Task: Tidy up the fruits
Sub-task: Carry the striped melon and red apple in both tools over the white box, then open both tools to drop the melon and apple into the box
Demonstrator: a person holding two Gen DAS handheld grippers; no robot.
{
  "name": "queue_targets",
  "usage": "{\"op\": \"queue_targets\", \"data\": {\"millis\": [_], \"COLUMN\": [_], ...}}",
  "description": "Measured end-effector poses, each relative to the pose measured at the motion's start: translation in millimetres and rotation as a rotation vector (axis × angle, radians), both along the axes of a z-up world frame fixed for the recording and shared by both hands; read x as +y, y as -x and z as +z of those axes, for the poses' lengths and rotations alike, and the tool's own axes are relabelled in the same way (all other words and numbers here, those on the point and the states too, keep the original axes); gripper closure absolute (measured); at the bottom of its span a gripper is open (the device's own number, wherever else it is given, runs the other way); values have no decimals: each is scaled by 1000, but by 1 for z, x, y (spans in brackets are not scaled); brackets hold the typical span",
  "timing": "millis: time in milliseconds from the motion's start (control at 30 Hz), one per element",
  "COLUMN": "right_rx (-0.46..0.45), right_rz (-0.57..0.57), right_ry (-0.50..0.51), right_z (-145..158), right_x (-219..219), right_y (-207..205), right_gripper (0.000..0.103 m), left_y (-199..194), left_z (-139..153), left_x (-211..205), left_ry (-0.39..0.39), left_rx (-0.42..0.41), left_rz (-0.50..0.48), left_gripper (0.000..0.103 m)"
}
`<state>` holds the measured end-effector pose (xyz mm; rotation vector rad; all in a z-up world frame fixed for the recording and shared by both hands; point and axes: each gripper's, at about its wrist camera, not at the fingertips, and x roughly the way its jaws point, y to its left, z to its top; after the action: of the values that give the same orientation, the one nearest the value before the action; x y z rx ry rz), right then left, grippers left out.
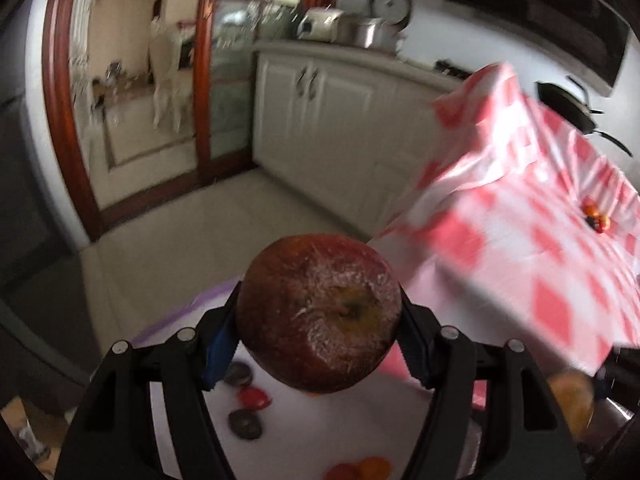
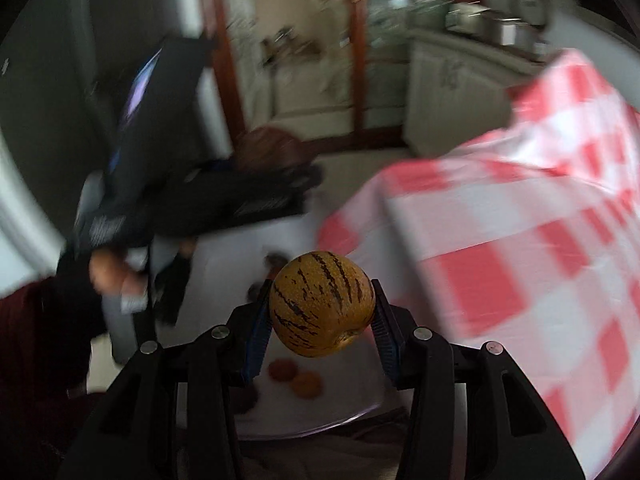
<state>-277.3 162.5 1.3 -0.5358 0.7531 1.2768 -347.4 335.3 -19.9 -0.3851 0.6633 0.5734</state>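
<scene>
The left gripper [image 1: 318, 320] pinches a dark red apple [image 1: 318, 312] above a white tray [image 1: 320, 432] of small fruits, and the right gripper [image 2: 322, 312] pinches a striped yellow melon [image 2: 322, 304] beside the checked tablecloth [image 2: 520, 220].

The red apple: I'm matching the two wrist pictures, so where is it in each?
Left wrist: the red apple sits low centre, clamped in the left gripper.
Right wrist: apple blurred, left of centre, in that gripper.
Shared landmark: the checked tablecloth, on the right in both.
</scene>
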Motion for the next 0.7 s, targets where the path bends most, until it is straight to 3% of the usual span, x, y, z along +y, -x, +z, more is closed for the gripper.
{"op": "queue_targets", "data": {"millis": [200, 367, 533, 700], "right_rx": [-19, 3, -38, -72], "right_rz": [112, 129, 156, 180], "right_ry": [216, 378, 454, 515], "right_z": [-64, -108, -133, -158], "right_x": [39, 70, 92, 99], "right_y": [24, 22, 25, 32], "right_gripper": [57, 57, 57, 57], "left_y": [7, 4, 2, 9], "left_z": [-54, -93, -126, -138], "left_x": [29, 41, 59, 64], "left_ry": [96, 166, 221, 236], "left_rx": [129, 246, 336, 362], "left_rz": [60, 86, 136, 169], "left_gripper": [35, 35, 35, 35]}}
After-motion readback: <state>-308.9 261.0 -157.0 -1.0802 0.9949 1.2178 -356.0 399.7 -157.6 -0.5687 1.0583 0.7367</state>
